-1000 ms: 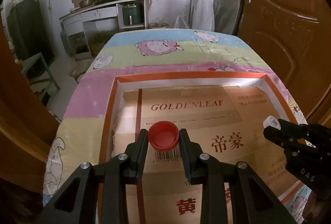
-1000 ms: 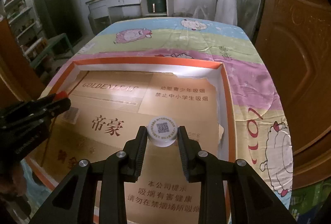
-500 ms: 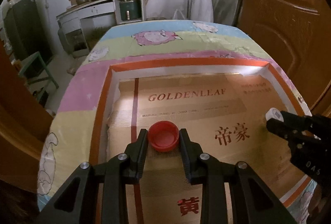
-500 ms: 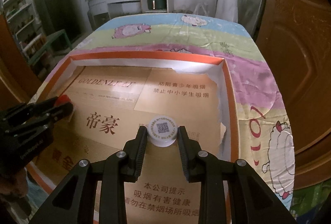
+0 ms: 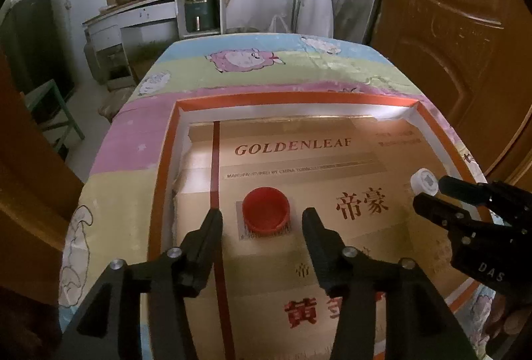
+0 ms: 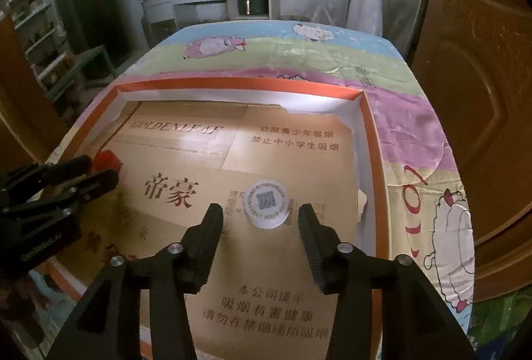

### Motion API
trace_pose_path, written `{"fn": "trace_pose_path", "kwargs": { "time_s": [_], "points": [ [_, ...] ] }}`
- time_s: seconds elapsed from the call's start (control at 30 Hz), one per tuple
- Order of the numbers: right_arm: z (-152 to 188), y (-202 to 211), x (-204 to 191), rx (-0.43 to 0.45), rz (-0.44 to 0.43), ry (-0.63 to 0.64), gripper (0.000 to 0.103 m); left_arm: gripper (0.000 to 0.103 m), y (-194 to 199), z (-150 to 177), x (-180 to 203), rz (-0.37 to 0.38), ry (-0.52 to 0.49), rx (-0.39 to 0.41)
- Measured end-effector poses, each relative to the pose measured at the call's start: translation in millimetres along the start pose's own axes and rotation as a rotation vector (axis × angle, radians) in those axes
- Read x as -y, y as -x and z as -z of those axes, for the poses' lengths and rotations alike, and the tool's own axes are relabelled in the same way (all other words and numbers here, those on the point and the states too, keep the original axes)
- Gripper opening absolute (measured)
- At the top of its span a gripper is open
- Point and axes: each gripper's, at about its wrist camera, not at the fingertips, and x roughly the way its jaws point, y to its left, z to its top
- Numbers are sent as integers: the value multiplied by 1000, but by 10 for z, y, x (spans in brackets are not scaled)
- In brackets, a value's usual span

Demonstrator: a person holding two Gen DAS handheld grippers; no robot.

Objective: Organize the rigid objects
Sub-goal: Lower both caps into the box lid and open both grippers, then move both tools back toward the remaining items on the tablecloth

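Caps are what I am sorting here, 2 of them, and both now sit on the cardboard floor of the orange-rimmed tray point(image 5: 166, 167) that lies on the cartoon-sheep cloth point(image 5: 249, 60). My left gripper point(image 5: 262, 215) has just been opening: its jaws stand well apart, with the red cap point(image 5: 265, 210) between them but touched by neither pad, resting flat on a barcode label toward the tray's left side, near the red stripe printed on the cardboard. My right gripper point(image 6: 261, 210) has just been opening too; the white cap point(image 6: 265, 203) with the printed code on its top lies between its fingers with a gap on each side, close to the tray's right wall. From the left wrist view I can see the right gripper's fingertips point(image 5: 429, 207) flanking that white cap near the right edge, which agrees. So I judge the placing step done for these 2 pieces: each is set down inside the tray, well apart from the other, and released. What is left, as far as I can tell, is to draw both grippers back without nudging the caps. I see no other loose rigid objects on the cloth or in the tray, though the near corners are hidden behind my own fingers.
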Motion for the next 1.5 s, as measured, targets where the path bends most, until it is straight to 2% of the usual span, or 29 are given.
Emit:
{"fn": "trace_pose_path", "kwargs": {
  "time_s": [0.07, 0.27, 0.4, 0.7, 0.87, 1.0, 1.2, 1.5],
  "points": [
    [24, 67, -11, 13, 2, 2, 51, 55, 51, 22, -8, 3, 0, 4],
    [93, 283, -18, 51, 11, -1, 51, 56, 233, 84, -50, 63, 29, -2],
    [168, 439, -26, 73, 11, -4, 51, 56, 480, 156, -46, 36, 23, 53],
    [453, 933, -242, 120, 16, 19, 51, 56, 1100, 394, -78, 39, 76, 192],
    [621, 1194, -379, 135, 4, 14, 51, 56, 1323, 540, -14, 27, 45, 221],
    [819, 1412, -488, 153, -16, 9, 51, 56, 1463, 692, 69, 25, 9, 216],
    [1084, 1652, -643, 172, -23, 37, 51, 56, 1628, 947, 111, 17, 11, 213],
    [1461, 1832, -780, 167, -44, 64, 51, 56, 1861, 1287, 211, 12, -17, 235]
  ]
}}
